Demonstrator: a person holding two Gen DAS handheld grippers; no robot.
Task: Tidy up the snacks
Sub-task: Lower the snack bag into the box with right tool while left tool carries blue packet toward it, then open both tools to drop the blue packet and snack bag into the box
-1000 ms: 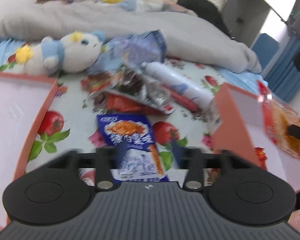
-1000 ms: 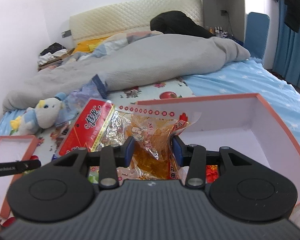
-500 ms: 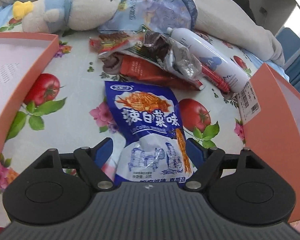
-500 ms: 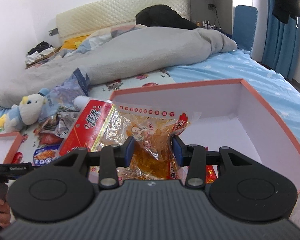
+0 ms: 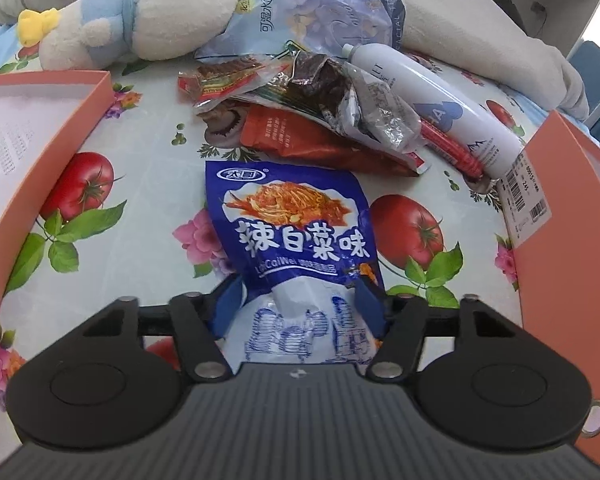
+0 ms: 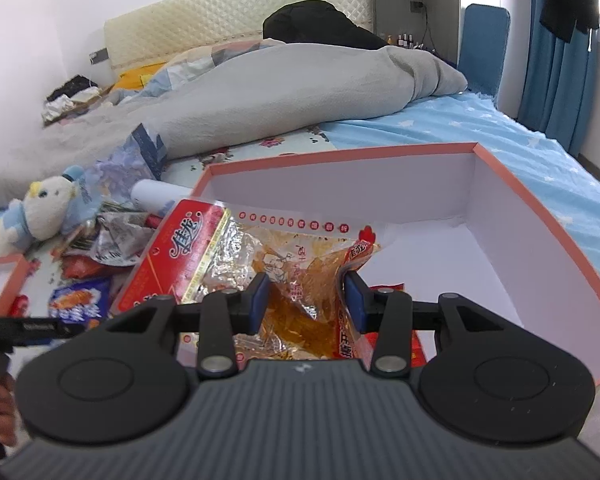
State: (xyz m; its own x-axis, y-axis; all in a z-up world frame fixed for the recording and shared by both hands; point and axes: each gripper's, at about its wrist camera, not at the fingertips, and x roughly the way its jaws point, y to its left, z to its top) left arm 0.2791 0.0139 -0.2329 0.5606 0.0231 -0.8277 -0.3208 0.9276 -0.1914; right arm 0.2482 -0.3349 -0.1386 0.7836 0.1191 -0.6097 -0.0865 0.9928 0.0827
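Left gripper has dropped toward the bedsheet since a second ago and now straddles the near end of the blue snack packet. Its jaws have just been closing; the blue pads sit at the packet's two edges, and I can't tell whether they actually press on it. The packet lies flat on the sheet, between the left box and the right box.

Just beyond it is the snack pile, with a white spray can on the pile's right and a plush toy at far left.

Right gripper is clamped on a clear-and-red snack bag, jaws at a narrow gap. The bag hangs over the right box's near left corner, partly inside it.
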